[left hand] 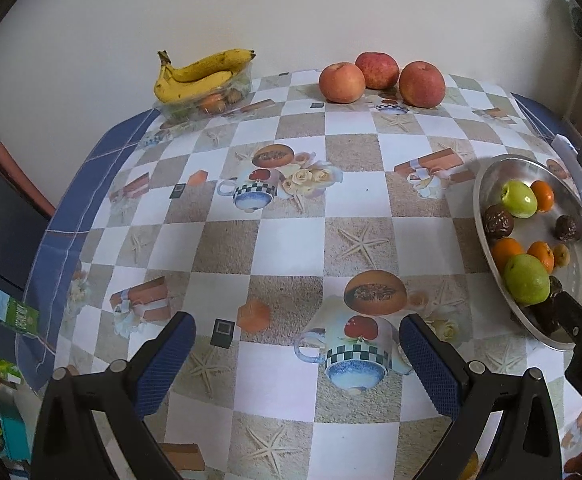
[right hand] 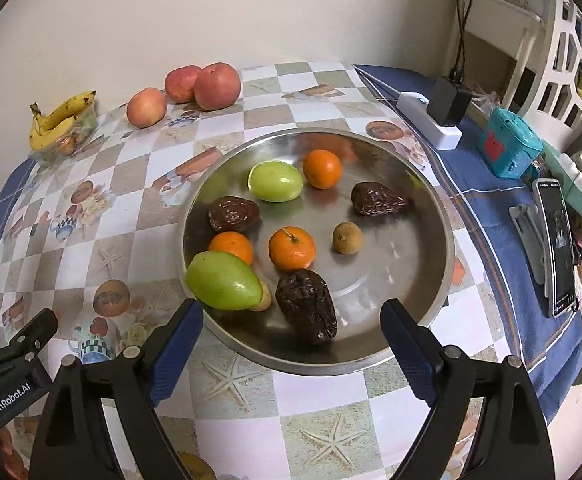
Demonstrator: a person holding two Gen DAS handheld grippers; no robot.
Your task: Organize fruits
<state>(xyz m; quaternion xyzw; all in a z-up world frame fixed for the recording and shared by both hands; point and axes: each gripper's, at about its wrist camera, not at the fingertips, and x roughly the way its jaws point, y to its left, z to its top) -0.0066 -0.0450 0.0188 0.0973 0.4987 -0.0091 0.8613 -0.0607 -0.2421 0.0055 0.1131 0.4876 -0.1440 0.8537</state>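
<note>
A round metal tray (right hand: 423, 280) holds two green fruits (right hand: 224, 280), three oranges (right hand: 291, 249), three dark wrinkled fruits (right hand: 307, 309) and small brown ones (right hand: 347, 237). My right gripper (right hand: 293, 346) is open and empty, hovering at the tray's near rim. My left gripper (left hand: 297, 354) is open and empty over the checked tablecloth, left of the tray (left hand: 487, 248). Three red apples (left hand: 379, 77) sit at the table's far edge. Bananas (left hand: 199, 76) lie on a clear container at the far left.
A white power strip with a black adapter (right hand: 441, 114), a teal box (right hand: 507, 144) and a phone on a stand (right hand: 559, 240) are right of the tray. A white basket (right hand: 571, 52) stands far right. A green carton (left hand: 15, 312) is off the table's left edge.
</note>
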